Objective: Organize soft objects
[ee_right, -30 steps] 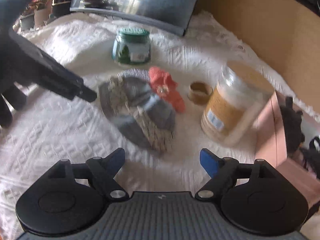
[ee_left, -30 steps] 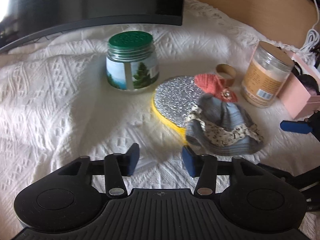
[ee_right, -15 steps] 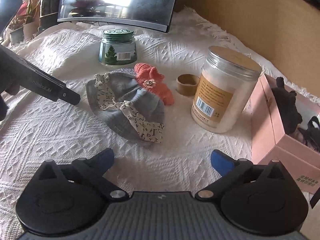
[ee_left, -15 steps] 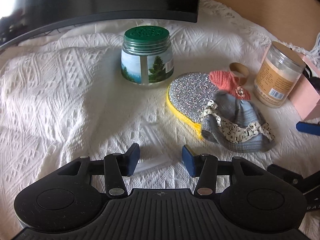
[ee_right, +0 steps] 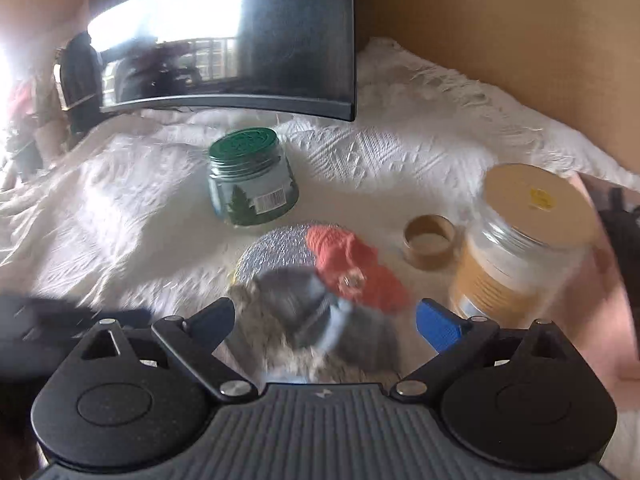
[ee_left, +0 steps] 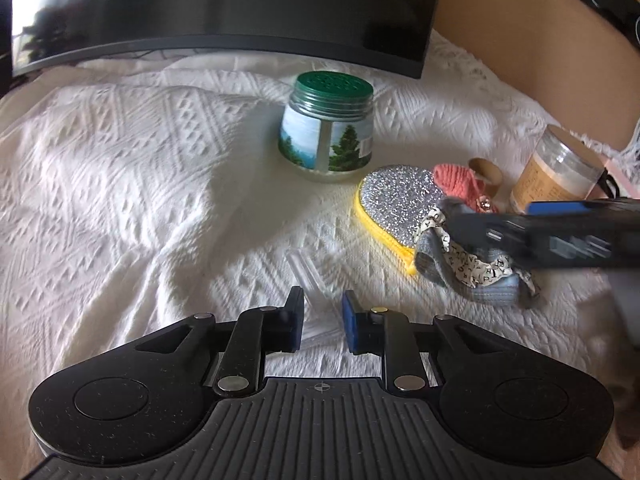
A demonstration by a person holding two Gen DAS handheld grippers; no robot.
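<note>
Far left of the squat glass jar with green lid and pine-tree label (ee_left: 328,132): only the white woven cloth (ee_left: 120,180) over the surface, with a dark curved monitor (ee_left: 240,8) behind.

Nearer the camera than that jar: left claw (ee_left: 322,320), clenched almost fully, a clear plastic scrap (ee_left: 308,276) lying at its pads. Cannot tell whether pinched or merely beneath.

Just right of the jar: round silver glitter pad with yellow edge (ee_left: 400,200), partly under the task's soft things, namely a coral knitted piece (ee_left: 456,178) and a grey denim hat trimmed with letter-print ribbon (ee_left: 472,276).

Over the hat: right claw (ee_right: 326,320), released and wide but closing, hat crown between its pads, not yet pressed.

Further right of the jar: brown cardboard tape ring (ee_left: 486,168), then a tall clear tub with tan label (ee_right: 520,264), just beside the right-hand pad.

Likely troubles:
- Could pinch the coral knit together with the hat, given the overlap.
- Could drag the glitter pad along, given the hat brim on it.
- Could knock the tall tub, given the wide spread and blurred, fast-moving hand.
- Could clip the left claw, hanging near.
</note>
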